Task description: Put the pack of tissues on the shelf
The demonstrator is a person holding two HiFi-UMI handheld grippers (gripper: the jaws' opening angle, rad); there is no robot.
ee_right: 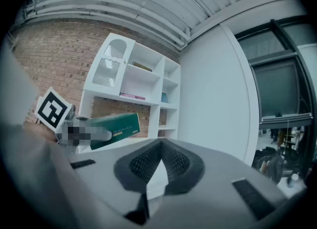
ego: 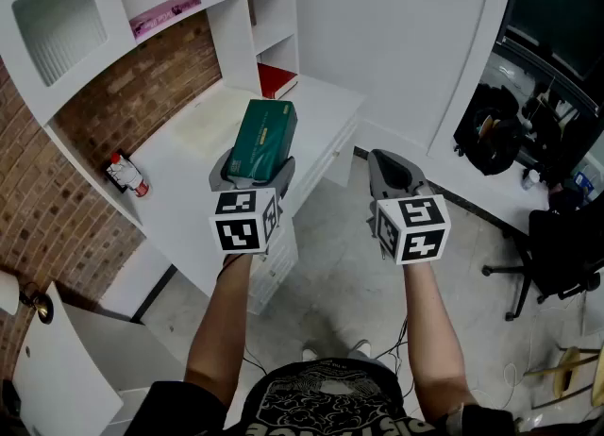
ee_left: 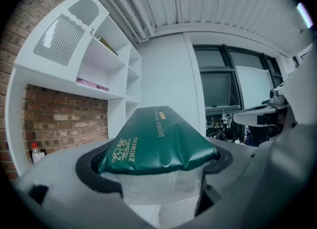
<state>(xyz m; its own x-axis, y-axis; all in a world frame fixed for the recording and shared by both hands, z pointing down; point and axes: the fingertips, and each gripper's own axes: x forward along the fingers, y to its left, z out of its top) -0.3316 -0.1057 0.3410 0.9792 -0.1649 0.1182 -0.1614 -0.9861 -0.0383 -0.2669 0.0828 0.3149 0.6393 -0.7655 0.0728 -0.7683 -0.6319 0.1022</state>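
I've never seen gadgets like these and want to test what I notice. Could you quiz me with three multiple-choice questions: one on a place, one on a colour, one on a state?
1. The pack is: A in the left gripper; B in the right gripper; C in neither.
2. Its colour: A red; B green; C white.
3. The right gripper's jaws: A wide apart; B closed, empty; C closed on a cup.
Answers: 1 A, its jaws clamp the pack's end; 2 B, the wrapper is green; 3 B, its pads meet with nothing between.
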